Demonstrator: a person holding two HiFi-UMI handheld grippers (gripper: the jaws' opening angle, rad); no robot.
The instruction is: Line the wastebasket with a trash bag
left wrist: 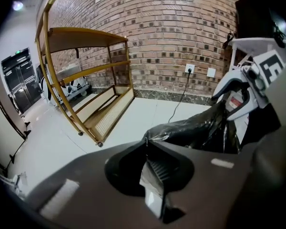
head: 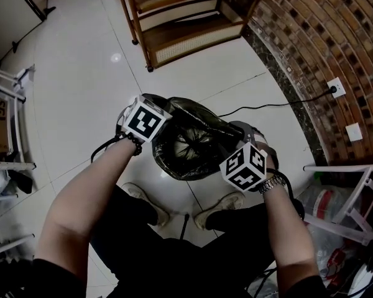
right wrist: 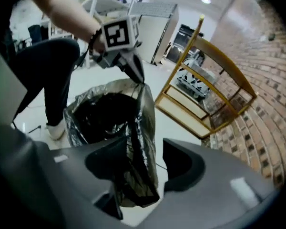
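Note:
A wastebasket [head: 174, 166] stands on the floor between my feet, with a black trash bag [head: 189, 143] in it and spilling over its rim. My left gripper [head: 155, 129] is at the rim's far left. In the left gripper view it [left wrist: 147, 146] is shut on the bag's edge [left wrist: 155, 138], and the film [left wrist: 195, 128] stretches away to the right. The right gripper view shows that edge [right wrist: 142, 85] pulled up into a peak. My right gripper [right wrist: 144, 149] is at the rim's near right, open, with a hanging fold of the bag [right wrist: 138, 137] between its jaws, unpressed.
A wooden shelf rack [head: 186, 17] stands just beyond the basket. A brick wall [head: 323, 54] runs along the right, with a socket [head: 336, 87] and a cable [head: 261, 107] trailing to the basket. White metal racks [head: 9, 98] stand at the left and right [head: 354, 191] edges.

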